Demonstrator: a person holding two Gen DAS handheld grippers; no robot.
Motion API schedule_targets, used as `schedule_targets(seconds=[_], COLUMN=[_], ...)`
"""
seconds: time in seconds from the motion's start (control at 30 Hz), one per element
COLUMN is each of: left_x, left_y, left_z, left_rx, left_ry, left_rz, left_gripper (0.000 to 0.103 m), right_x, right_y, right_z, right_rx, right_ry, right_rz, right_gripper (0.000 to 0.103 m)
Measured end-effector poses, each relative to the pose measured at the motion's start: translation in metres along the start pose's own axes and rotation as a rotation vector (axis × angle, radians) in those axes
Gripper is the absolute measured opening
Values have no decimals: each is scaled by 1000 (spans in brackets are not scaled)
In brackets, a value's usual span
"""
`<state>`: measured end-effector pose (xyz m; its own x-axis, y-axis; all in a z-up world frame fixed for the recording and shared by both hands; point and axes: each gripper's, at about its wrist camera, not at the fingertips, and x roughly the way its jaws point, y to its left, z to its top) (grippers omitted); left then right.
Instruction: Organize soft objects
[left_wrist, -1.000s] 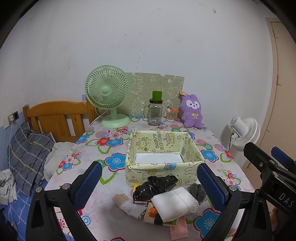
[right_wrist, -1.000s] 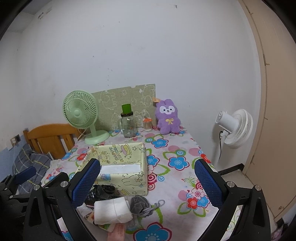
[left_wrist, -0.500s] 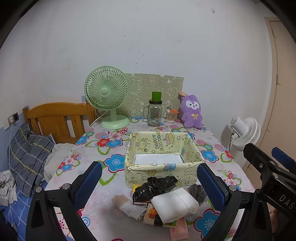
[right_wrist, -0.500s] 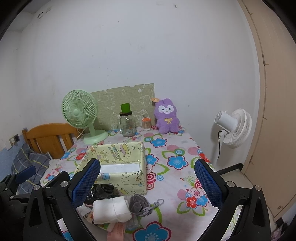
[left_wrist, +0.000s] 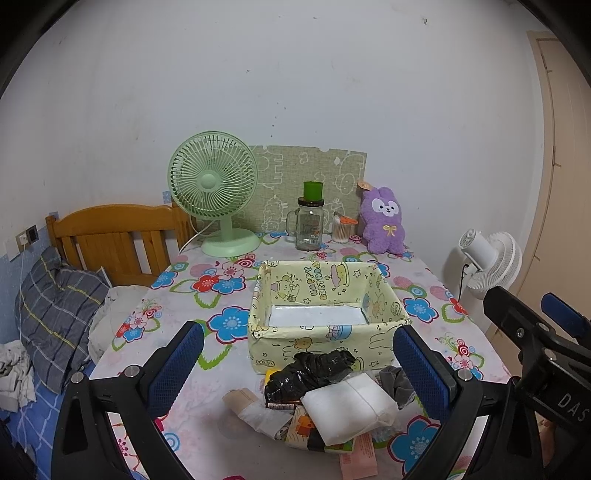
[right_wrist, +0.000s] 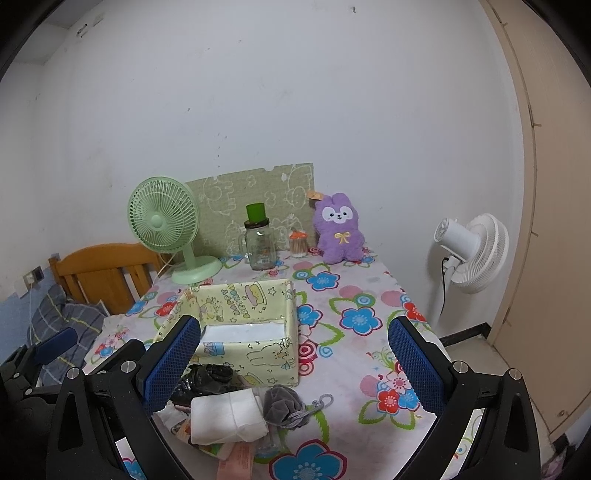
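**Soft pile at the near edge, both grippers spread wide and empty**

A floral tabletop (left_wrist: 221, 302) stands against a white wall, a wooden bed headboard (left_wrist: 110, 240) at its left. Only the left wrist view shows the full plaid pillow (left_wrist: 55, 314) and the box's (left_wrist: 325, 314) white bottom; only the right wrist view shows the grey drawstring pouch (right_wrist: 284, 406) whole. The pile, with a black bag (left_wrist: 310, 373) and a white folded cloth (left_wrist: 347, 410), lies at the near edge, touching the box front. The left gripper (left_wrist: 295, 365) and right gripper (right_wrist: 291, 365) hover above it, jaws released, touching nothing.
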<state>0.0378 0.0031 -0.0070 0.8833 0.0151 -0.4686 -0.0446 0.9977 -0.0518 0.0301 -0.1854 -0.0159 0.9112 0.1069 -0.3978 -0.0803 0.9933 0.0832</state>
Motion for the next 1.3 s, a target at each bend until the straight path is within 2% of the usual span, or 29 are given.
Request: schedule_targets(seconds=[0.77,1.3], left_x=[5,28], left_y=[-5,-7], left_z=[-2,-19], left_rx=[6,24], left_ry=[4,54], left_rz=[-18,-8], left_gripper=[99,92], right_x=[3,23], right_y=[-1,1], right_z=[-1,-16], right_rx=[10,-33], right_ry=[14,48], right_rz=[16,24], right_gripper=[103,102])
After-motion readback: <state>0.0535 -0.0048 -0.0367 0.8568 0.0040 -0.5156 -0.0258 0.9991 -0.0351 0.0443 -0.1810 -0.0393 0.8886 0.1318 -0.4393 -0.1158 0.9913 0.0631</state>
